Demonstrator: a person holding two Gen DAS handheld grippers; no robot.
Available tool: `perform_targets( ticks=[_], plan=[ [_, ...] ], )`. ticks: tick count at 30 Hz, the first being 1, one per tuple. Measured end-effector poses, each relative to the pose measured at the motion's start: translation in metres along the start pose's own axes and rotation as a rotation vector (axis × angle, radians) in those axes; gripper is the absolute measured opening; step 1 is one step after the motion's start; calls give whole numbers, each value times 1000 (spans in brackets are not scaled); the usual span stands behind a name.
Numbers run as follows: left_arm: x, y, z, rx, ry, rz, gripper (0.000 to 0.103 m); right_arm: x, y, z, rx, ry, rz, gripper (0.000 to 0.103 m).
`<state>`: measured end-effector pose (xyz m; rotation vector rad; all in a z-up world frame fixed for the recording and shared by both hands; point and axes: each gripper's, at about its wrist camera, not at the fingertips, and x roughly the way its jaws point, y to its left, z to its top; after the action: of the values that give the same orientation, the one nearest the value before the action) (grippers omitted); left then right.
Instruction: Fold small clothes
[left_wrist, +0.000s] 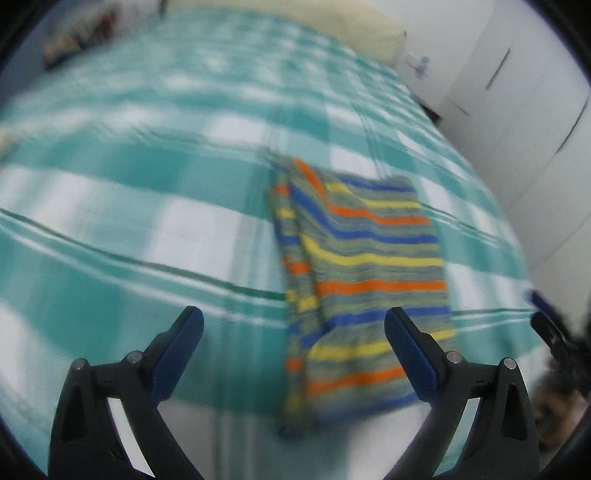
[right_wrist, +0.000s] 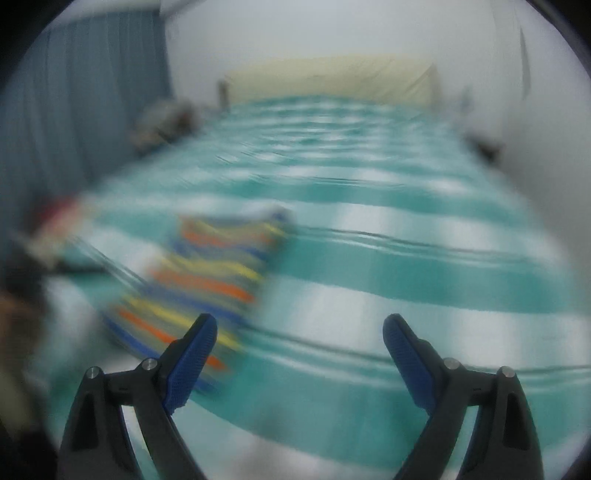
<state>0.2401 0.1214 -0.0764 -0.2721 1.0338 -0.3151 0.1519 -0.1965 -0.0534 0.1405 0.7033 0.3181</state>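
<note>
The striped garment lies folded on the checked bed, long axis six to twelve, at one o'clock from the left gripper and ten o'clock from the right gripper, both jaws apart and empty, left nearer.

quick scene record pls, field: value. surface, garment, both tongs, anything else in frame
surface: bed with teal-and-white checked cover
garment: striped cloth, orange, yellow and blue, folded and lying flat on the cover
left tongs: open, nothing between the jaws, above the cloth's near end
right tongs: open, nothing held, cloth to their left in that view
other: cream pillow at the far end; blurred pile of clothes at the bed's edge
image quality: heavy motion blur in both views
</note>
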Motion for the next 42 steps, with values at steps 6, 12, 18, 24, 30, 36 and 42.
perform_targets(
  ticks=[6, 12, 18, 24, 30, 36, 42],
  plan=[
    [59, 1, 15, -26, 74, -92, 98, 119, -20, 30, 252, 255, 304, 80],
    [74, -9, 26, 14, 113, -97, 18, 192, -7, 19, 335, 349, 397, 35],
    [30, -39, 46, 92, -7, -67, 16, 149, 32, 49, 99, 190, 326, 24],
    [2, -91, 98, 195, -170, -58, 32, 102, 24, 116, 6, -1, 293, 25],
    [37, -88, 83, 244, -182, 212, 95, 110, -63, 119, 48, 35, -160, 95],
    [-15, -118, 40, 417, -359, 453, 98, 51, -64, 69, -57, 33, -319, 96],
    [-97, -164, 28, 360, -500, 502, 103, -47, -12, 80, -111, -114, -258, 102]
  ],
)
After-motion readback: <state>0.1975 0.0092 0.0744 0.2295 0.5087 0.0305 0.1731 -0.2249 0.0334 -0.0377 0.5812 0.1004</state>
